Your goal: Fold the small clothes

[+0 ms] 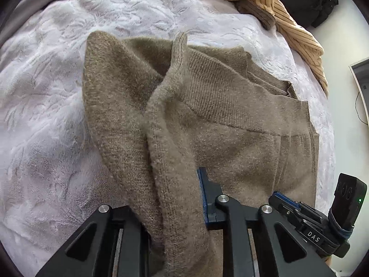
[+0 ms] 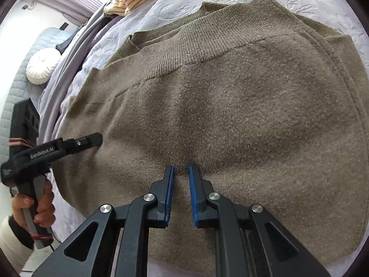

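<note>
Brown knit sweater (image 2: 230, 120) is spread on the lilac textured bedspread (image 1: 46, 92). Left gripper (image 1: 180, 207) looks clenched on a lifted sleeve (image 1: 170, 138), though the fabric hides one finger. Right gripper (image 2: 180, 194) hovers over the sweater body, jaws nearly closed with nothing between them. No containers around, just a striped garment (image 1: 288, 11) further back.

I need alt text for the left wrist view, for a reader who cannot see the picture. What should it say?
The left gripper pinches a sleeve of a brown knit sweater, with the fabric bunched between its fingers. The sweater lies on a white textured blanket. A tan striped garment lies at the far edge, and the right gripper shows at the lower right.
</note>
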Available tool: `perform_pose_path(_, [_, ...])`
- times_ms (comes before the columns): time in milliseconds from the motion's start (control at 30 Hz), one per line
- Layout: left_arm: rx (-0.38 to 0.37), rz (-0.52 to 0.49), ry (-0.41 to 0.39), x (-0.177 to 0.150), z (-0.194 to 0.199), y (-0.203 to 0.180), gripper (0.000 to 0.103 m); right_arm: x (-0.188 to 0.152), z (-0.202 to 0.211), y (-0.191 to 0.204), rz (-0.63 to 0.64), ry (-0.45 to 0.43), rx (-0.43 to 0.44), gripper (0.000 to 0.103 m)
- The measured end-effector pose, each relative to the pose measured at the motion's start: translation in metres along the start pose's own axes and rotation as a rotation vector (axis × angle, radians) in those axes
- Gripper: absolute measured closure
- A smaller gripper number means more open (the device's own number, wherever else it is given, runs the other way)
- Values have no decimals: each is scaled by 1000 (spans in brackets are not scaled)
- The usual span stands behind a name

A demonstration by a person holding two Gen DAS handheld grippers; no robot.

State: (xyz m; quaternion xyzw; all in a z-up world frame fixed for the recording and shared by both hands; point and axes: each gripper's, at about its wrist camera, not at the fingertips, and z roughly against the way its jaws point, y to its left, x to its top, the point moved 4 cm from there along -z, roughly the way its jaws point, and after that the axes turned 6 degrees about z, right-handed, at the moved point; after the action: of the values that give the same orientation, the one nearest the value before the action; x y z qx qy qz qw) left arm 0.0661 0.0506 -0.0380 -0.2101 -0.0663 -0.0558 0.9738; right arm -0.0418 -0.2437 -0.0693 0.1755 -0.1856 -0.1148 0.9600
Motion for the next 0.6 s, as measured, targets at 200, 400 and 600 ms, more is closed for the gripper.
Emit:
perform_pose_path(200, [-41,-151,-108,12,48,-67,83,-3,4,-16,-46,-27,93,89])
perform_pose_path(400, [-78,-376,-160,14,70,-170,83,-8,22,-32,-148,-70,201,89])
perform_pose_path(600, [-115,-557,-79,-13,22,-263,83,-39,64,-82,-331,-162,236,84])
